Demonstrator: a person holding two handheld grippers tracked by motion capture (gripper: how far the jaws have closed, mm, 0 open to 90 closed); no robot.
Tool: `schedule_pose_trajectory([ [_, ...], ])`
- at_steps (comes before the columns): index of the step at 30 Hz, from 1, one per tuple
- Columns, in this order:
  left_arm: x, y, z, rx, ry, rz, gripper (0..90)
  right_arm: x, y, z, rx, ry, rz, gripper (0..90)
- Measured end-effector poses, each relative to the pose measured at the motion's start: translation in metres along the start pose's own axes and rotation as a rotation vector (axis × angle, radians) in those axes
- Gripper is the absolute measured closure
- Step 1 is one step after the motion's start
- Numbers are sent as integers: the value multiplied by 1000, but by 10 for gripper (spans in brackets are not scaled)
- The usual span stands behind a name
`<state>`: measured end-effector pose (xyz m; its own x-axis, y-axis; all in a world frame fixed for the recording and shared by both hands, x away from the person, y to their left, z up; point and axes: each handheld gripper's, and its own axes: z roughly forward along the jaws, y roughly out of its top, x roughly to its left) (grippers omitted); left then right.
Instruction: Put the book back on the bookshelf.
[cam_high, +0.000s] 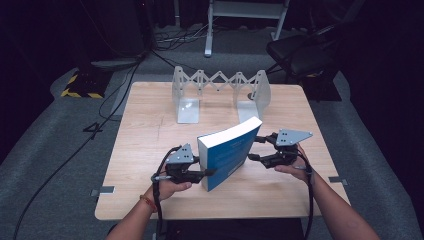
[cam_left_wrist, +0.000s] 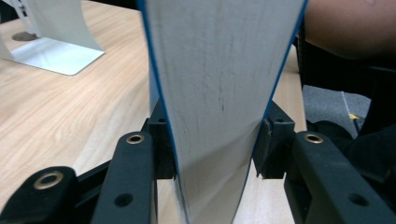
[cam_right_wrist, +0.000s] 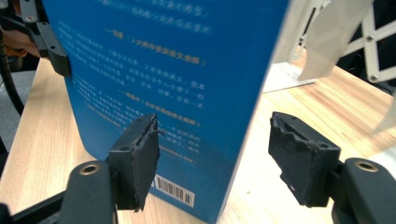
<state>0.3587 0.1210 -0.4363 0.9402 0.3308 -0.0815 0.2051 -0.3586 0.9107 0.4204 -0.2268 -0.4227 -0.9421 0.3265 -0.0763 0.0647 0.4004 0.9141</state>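
1. Book (cam_high: 231, 156): thick, blue-covered, pale page block, standing upright and tilted near the table's (cam_high: 150, 150) middle; barcode on the back cover.
2. Left gripper (cam_high: 200, 173) clamps the book's page edge between both pads.
3. Right gripper (cam_high: 256, 148) stands open beside the back cover, its pads apart from it.
4. Expandable metal book rack (cam_high: 220, 92) stands behind, well apart.

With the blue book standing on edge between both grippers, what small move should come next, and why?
Probably carry the blue book toward the expanding metal rack: the left gripper is clamped across its pages, the right gripper stands open beside its cover, and the rack's slot behind is free.
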Motion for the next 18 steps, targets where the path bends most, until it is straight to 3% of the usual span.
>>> schedule_pose_trajectory([
  [4, 0, -3, 0, -12, -4, 5, 577, -8, -1, 11, -5, 58, 21, 341],
  [7, -2, -8, 2, 19, 10, 42, 562, -12, -3, 18, -11, 100, 39, 321],
  [9, -2, -11, 0, 19, 21, 32, 562, -13, -4, 21, -11, 107, 38, 328],
  [12, -4, -11, 1, 35, 42, 56, 524, -15, -4, 22, -9, 108, 32, 347],
  [13, -5, -11, 2, 54, 76, 73, 524, -16, -4, 22, -5, 108, 26, 354],
  [14, -5, -11, 0, 62, 110, 65, 440, -15, -3, 21, 7, 101, 8, 373],
  [18, -7, -11, -1, 63, 101, 79, 492, -16, -3, 17, 18, 117, -14, 425],
])
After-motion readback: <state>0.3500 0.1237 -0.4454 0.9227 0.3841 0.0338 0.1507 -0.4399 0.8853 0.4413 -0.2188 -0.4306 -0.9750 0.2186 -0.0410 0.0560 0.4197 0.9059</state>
